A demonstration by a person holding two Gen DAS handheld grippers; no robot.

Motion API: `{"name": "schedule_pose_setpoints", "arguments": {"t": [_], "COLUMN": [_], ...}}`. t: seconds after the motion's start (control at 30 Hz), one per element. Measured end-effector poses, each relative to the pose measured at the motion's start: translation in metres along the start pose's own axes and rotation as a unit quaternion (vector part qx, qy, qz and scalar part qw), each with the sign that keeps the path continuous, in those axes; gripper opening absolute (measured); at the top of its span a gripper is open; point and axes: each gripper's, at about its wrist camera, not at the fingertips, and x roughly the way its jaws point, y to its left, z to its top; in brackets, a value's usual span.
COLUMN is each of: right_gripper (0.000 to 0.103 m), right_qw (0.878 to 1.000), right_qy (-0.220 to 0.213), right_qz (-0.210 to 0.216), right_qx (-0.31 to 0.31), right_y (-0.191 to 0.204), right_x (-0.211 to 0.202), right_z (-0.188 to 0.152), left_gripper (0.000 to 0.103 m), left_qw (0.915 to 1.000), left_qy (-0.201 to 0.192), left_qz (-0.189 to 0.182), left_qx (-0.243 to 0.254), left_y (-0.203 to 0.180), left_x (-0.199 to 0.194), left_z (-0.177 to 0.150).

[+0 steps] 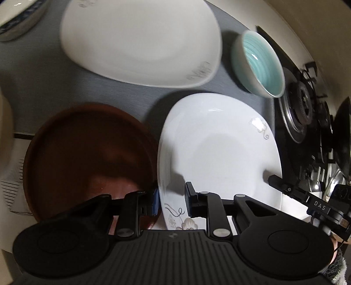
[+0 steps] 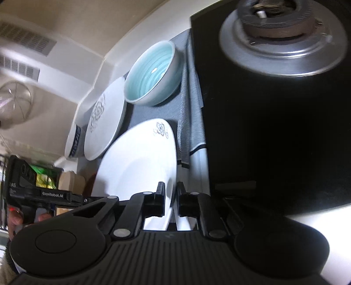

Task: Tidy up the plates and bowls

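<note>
In the left wrist view, the left gripper (image 1: pixel 172 200) is seen closed on the near rim of a white floral plate (image 1: pixel 219 149), one finger (image 1: pixel 153 202) outside the rim and the other on the plate's inner face. A brown plate (image 1: pixel 87 160) is seen just to the left of it, touching or nearly touching. Beyond these, a second white plate (image 1: pixel 140 41), somewhat blurred, is laid on the grey surface (image 1: pixel 43 76), with a turquoise bowl (image 1: pixel 260 63) beside it and a blue-patterned bowl (image 1: pixel 19 19) at the far left corner. A gas burner (image 1: pixel 302 105) is shown at the right. In the right wrist view, the right gripper (image 2: pixel 171 200) is seen clamped narrowly on the opposite rim of the same white floral plate (image 2: pixel 140 162). The turquoise bowl (image 2: pixel 151 74), the second white plate (image 2: pixel 105 118) and the blue-patterned bowl (image 2: pixel 73 140) are shown behind it, and the gas burner (image 2: pixel 280 35) at upper right.
</note>
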Motion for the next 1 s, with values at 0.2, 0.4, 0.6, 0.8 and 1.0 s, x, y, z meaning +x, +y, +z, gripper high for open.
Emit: {"name": "schedule_pose_setpoints", "arguments": {"t": [0.2,0.4,0.6,0.8,1.0], "right_gripper": [0.011,0.015,0.027,0.023,0.011], "right_qw": [1.000,0.999,0.999,1.000,0.998], "right_qy": [-0.018,-0.013,-0.008,-0.011,-0.026], "right_qz": [-0.018,-0.031,-0.019,0.011,0.016], "right_qx": [-0.007,-0.024,-0.034,-0.013,-0.048], "right_y": [-0.016,-0.018,-0.017,-0.037,-0.026], "right_x": [-0.029,-0.035,-0.037,-0.031,-0.045], "right_z": [-0.002,-0.003,-0.012,-0.010,-0.013], "left_gripper": [0.024,0.025,0.028,0.028,0.023], "left_qw": [0.9997,0.9995,0.9990,0.9968,0.9961], "left_qy": [0.012,0.021,0.002,0.008,0.004], "left_qz": [0.010,0.019,0.036,0.061,0.072], "left_qx": [0.020,0.016,0.025,0.051,0.052], "left_y": [-0.037,-0.043,-0.058,-0.070,-0.076], "left_x": [0.019,0.030,0.018,0.037,0.036], "left_z": [-0.004,-0.005,-0.003,0.000,-0.003]}}
